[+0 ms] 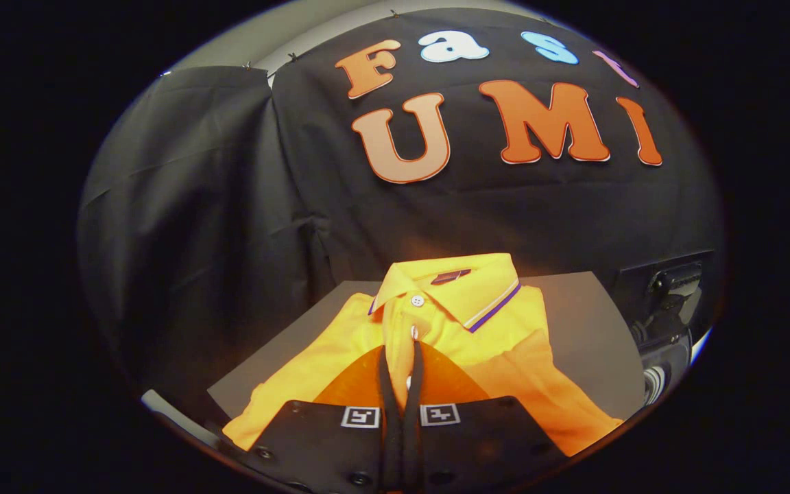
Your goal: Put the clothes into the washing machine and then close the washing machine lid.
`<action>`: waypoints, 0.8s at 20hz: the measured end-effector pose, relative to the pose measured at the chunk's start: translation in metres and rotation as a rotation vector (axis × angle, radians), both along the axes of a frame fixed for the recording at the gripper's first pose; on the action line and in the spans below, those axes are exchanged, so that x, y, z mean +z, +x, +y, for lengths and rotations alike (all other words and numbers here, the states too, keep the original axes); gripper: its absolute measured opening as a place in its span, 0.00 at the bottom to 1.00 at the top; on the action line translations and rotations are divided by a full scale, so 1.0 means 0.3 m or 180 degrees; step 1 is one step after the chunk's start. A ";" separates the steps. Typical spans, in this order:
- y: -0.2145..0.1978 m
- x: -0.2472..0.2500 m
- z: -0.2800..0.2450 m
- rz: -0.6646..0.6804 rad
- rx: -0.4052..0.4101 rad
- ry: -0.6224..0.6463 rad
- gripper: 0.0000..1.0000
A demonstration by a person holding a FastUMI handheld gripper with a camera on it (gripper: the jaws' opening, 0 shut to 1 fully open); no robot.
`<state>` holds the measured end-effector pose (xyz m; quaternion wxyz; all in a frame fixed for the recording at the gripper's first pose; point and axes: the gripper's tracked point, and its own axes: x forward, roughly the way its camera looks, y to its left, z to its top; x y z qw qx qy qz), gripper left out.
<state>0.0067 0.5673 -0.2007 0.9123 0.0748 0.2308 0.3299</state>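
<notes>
The gripper (pixel 400 357) is pinched closed on the button strip of the folded shirt (pixel 498 343), which lies across the middle of the table (pixel 594 329). Step in hand: picking up. Next, I judge, lift clear and carry to the washer.

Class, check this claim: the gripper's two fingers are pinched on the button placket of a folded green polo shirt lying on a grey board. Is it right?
One detail is wrong: the folded polo shirt is orange-yellow, not green. The gripper view shows it on the grey board, with the gripper pinched on its button placket.
</notes>
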 end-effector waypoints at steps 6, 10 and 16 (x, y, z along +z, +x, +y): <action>0.003 0.200 -0.021 -0.0447 -0.0010 0.0195 0.08; -0.005 0.300 -0.068 -0.0560 -0.0050 0.0301 0.08; -0.008 0.444 -0.197 -0.0786 -0.0099 0.0353 0.08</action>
